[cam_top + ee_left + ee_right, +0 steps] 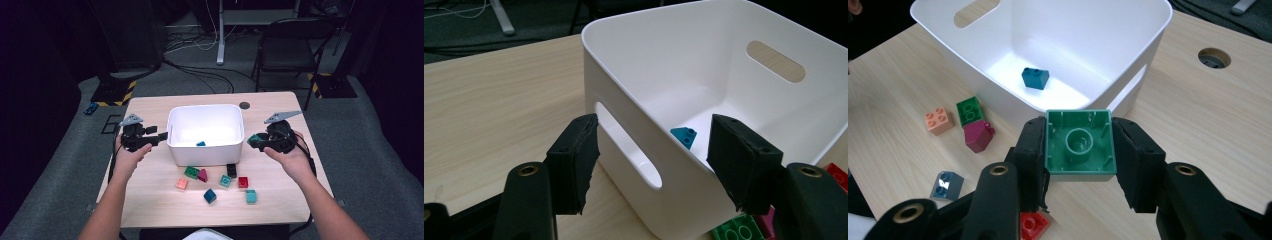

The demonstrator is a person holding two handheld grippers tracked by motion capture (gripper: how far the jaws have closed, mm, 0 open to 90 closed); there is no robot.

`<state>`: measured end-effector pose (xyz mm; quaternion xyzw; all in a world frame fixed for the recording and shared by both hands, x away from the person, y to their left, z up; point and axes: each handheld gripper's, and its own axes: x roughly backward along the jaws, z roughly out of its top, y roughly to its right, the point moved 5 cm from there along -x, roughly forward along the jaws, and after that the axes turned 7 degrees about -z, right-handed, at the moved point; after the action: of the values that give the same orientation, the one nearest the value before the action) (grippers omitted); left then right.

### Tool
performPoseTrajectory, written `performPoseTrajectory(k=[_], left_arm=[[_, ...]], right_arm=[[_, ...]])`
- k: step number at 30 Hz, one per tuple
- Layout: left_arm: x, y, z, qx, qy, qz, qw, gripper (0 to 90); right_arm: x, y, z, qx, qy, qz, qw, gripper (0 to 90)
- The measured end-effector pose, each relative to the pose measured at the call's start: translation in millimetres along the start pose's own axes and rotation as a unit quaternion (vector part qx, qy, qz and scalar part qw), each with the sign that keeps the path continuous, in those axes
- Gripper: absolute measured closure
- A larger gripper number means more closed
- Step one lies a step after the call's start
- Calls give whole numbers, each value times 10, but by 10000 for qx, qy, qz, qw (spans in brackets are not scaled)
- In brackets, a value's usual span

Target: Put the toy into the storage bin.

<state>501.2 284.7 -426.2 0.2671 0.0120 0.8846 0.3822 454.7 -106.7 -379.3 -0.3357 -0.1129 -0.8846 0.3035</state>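
Observation:
A white bin [205,109] stands mid-table with one teal brick [201,143] inside. My right gripper [253,140] hovers just off the bin's right wall, shut on a green square brick [1079,145] whose hollow underside faces the camera. My left gripper [162,135] is at the bin's left wall, open. In the left gripper view the bin's wall [624,130] with its handle slot runs through the gap between the jaws, and the pads [574,160] stand apart from it. The teal brick [685,136] lies beyond that wall.
Loose bricks lie in front of the bin: orange [181,183], green [191,172], magenta [202,175], black [231,170], red [243,182], dark teal [210,195]. A cable hole [244,105] sits behind the bin. A chair [290,45] stands beyond the table.

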Motion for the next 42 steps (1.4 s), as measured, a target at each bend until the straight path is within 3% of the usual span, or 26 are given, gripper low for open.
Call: performPoseTrajectory(k=[9,19,34,42], left_arm=[[-5,-3,-6,18,3,6,10000,368],[-4,-3,-7,12,-1,4,10000,368],[6,-32,-20,49,-1,-15,10000,365],[52,-58,-4,72,114,37,9999,367]], right_arm=[[3,-86,276,180,54,87,9998,585],[-95,-139,458,292,89,137,9994,585],[-326,-237,614,427,86,214,9988,585],[-491,-272,674,462,34,226,9987,585]])
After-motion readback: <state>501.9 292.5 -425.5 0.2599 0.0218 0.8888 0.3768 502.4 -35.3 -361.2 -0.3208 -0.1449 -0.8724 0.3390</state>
